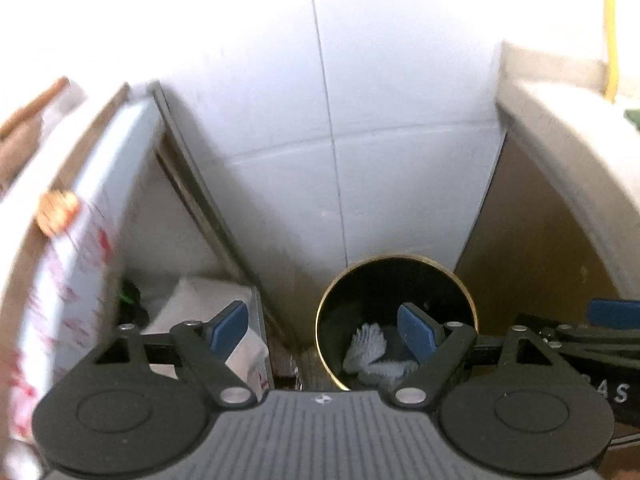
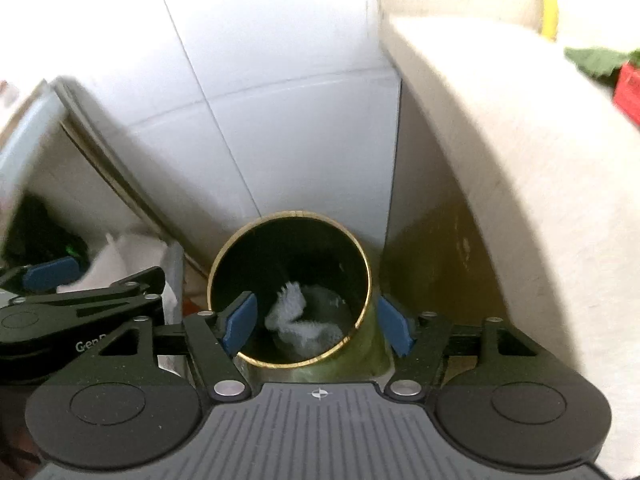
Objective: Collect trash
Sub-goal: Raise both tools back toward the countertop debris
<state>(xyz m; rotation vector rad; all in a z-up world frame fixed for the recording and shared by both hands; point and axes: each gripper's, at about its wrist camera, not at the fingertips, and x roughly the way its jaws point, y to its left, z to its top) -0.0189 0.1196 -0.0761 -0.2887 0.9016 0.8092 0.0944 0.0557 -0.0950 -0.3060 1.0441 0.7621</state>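
Hovering above a narrow gap between furniture, both grippers hang with their blue pads spread apart and nothing between them: the left gripper (image 1: 324, 330) over the near-left edge of the bin, the right gripper (image 2: 318, 326) straddling its near rim. Each pair of fingers is released and empty. Just below them stands the round bin (image 2: 362, 264), dark inside with a brass-coloured lip, and at its bottom lies the crumpled white paper (image 2: 294, 314), which I take to be the trash. So that piece looks to be collected already; whether more waits elsewhere, neither view shows. To the left of the bin sits a white box (image 1: 200, 300) with something white spilling over its edge, tucked under a tilted, blurred board with red print (image 1: 80, 240). To the right a pale, thick counter (image 2: 500, 152) overhangs a brown cabinet side (image 1: 532, 240), close beside the bin. Far behind all of it rises the white tiled wall (image 1: 360, 100). The room for moving is mostly upward and toward the near side; sideways, the box, the board and the counter edge crowd in, and the two grippers hang near each other.
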